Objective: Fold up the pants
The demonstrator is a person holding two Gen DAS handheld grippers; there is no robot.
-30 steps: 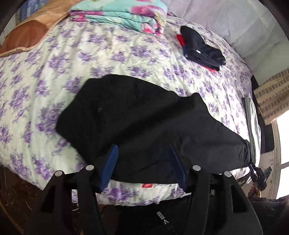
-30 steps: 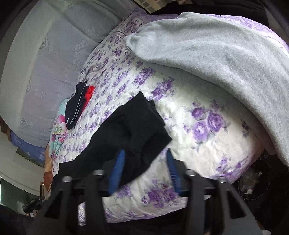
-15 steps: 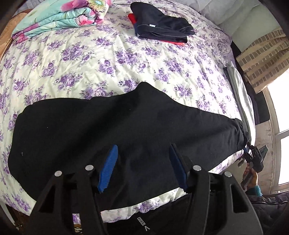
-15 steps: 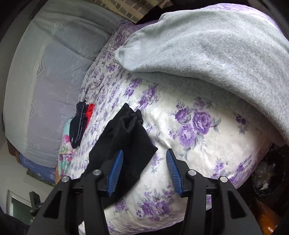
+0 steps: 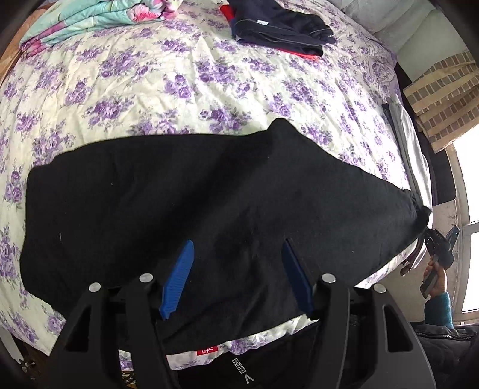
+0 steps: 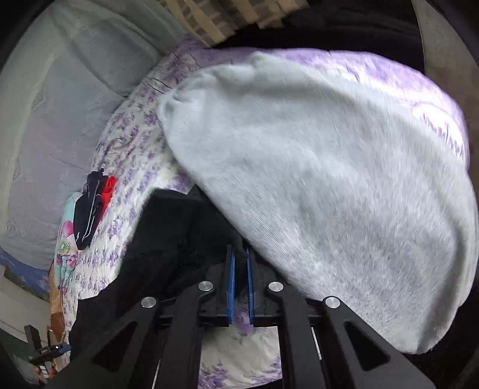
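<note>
Black pants [image 5: 194, 209] lie spread across the near edge of the flowered bed [image 5: 179, 89]. My left gripper [image 5: 236, 248] is open and hovers over the pants near their front hem, with nothing between its blue pads. In the left wrist view my right gripper [image 5: 431, 239] shows at the far right end of the pants. In the right wrist view that gripper [image 6: 239, 257] is shut on the cuff end of the black pants [image 6: 179, 227], right beside a grey blanket [image 6: 329, 179].
A folded dark garment with red trim [image 5: 278, 27] and a folded teal floral quilt [image 5: 89, 21] lie at the far side of the bed. The grey blanket covers the bed's right end. A brick-pattern curtain [image 5: 440, 89] and a window are at the right.
My right gripper has moved onto the pants' cuff end and closed on it. My left gripper has moved forward over the pants and stays open. The pants now lie stretched out wider.
</note>
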